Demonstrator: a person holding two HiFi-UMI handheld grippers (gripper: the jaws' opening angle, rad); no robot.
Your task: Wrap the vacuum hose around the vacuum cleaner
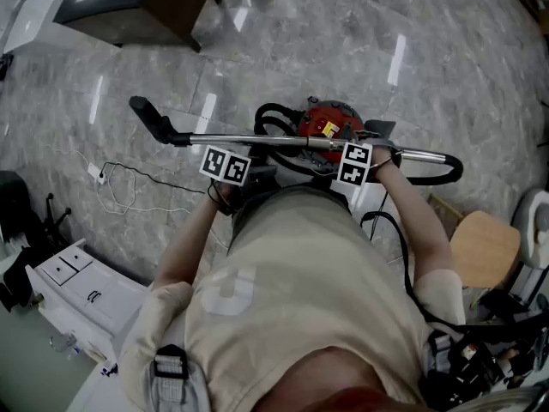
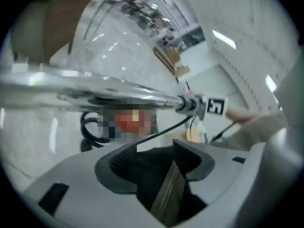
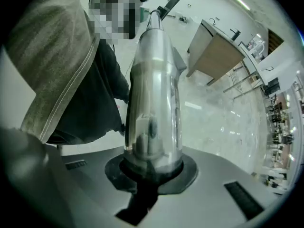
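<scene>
The red vacuum cleaner (image 1: pixel 330 120) stands on the marble floor ahead of me, with black hose (image 1: pixel 273 117) looped at its left side. The metal wand (image 1: pixel 257 140) lies level across the head view, from a black nozzle (image 1: pixel 147 116) on the left to a curved black handle (image 1: pixel 442 172) on the right. My right gripper (image 1: pixel 347 147) is shut on the wand (image 3: pixel 153 99), which fills the space between its jaws (image 3: pixel 152 167). My left gripper (image 1: pixel 233 151) stands open just under the wand (image 2: pixel 95 93), with nothing between its jaws (image 2: pixel 154 151). The cleaner's body is blurred in the left gripper view.
A wooden desk (image 1: pixel 150 3) stands at the far left. A white cable with a plug (image 1: pixel 110 183) trails on the floor. A white drawer unit (image 1: pixel 77 292) is near my left side, and a wooden stool (image 1: pixel 480 247) on my right.
</scene>
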